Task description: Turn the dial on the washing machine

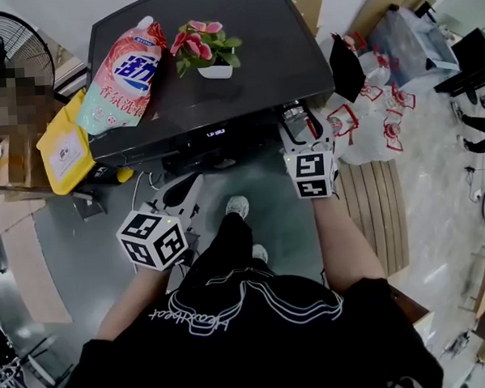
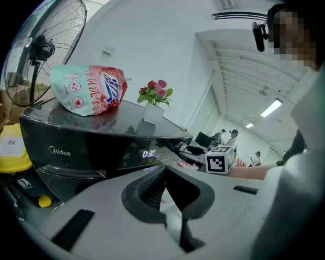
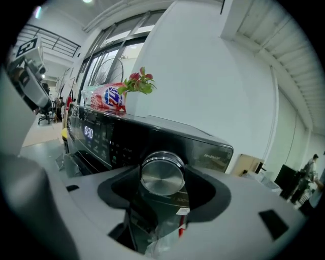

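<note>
Right gripper (image 3: 162, 179) on the dial (image 3: 162, 171)
Jaws pinch the silver dial at the front right corner of the washing machine (image 1: 276, 57); left gripper (image 2: 165, 190), jaws pressed together, hangs off the front edge

The washing machine (image 1: 244, 75) is cased in dark, glossy, smooth panels; reflections are carried on its top. Its dial (image 3: 162, 175) is faced in brushed metal. The pouch (image 1: 123, 74) laid on its top is of shiny plastic film. The left gripper (image 2: 165, 188) before it is shown in matt grey plastic, its pads (image 2: 148, 190) dark and ribbed.
</note>
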A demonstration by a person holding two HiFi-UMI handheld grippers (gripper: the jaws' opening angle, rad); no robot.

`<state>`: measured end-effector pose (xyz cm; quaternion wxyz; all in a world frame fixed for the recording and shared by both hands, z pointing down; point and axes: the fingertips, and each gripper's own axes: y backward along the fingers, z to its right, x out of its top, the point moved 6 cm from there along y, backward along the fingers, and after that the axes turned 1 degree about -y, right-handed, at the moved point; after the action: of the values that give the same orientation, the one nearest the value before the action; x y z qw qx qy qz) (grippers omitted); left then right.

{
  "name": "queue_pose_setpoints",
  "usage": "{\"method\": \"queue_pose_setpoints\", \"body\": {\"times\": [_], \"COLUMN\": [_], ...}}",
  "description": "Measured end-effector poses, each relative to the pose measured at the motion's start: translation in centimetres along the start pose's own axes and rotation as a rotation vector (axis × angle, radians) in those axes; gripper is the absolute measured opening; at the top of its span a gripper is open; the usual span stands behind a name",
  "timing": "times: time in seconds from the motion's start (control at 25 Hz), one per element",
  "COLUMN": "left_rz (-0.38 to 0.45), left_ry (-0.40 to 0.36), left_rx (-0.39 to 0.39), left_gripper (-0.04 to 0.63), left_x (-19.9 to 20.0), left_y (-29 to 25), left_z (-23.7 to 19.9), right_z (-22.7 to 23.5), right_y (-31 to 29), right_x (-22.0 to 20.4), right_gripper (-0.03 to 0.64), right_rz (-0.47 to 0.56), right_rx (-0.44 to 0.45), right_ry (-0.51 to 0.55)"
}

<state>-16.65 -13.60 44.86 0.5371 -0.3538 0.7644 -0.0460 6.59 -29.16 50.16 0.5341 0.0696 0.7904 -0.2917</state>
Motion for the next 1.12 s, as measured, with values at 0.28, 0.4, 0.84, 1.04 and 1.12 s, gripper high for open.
{"method": "queue_pose_setpoints", "body": {"times": [0.28,0.4,0.84,1.04,1.12], "left_rz": [-0.006,-0.008,-0.004,-0.003,-0.003], "left_ry": [-0.001,-0.003,0.003,0.003,0.004], "left_rx": [0.003,-0.002,0.003,0.006,0.006], "left_gripper": [0.005,0.005,0.005,0.005,0.005], "left_x": [-0.1,-0.3,-0.4,-0.4,-0.4], "left_y": [0.0,-0.2,-0.1,0.1,0.1], "left_z": [0.2,0.5,0.6,0.6,0.6], "right_z": [0.5,0.9,1.4,1.5,1.6], "right_y": [-0.1,0.0,-0.1,-0.1,-0.1], "right_x": [-0.4,-0.6,-0.9,-1.0,-1.1], "right_gripper": [0.281,0.281,0.281,0.281,0.281], "right_rz": [0.010,0.022,0.034,0.032,0.032], "right_rx": [0.037,0.062,0.106,0.120,0.131], "right_ry": [-0.132,-0.255,-0.438,-0.482,-0.524]}}
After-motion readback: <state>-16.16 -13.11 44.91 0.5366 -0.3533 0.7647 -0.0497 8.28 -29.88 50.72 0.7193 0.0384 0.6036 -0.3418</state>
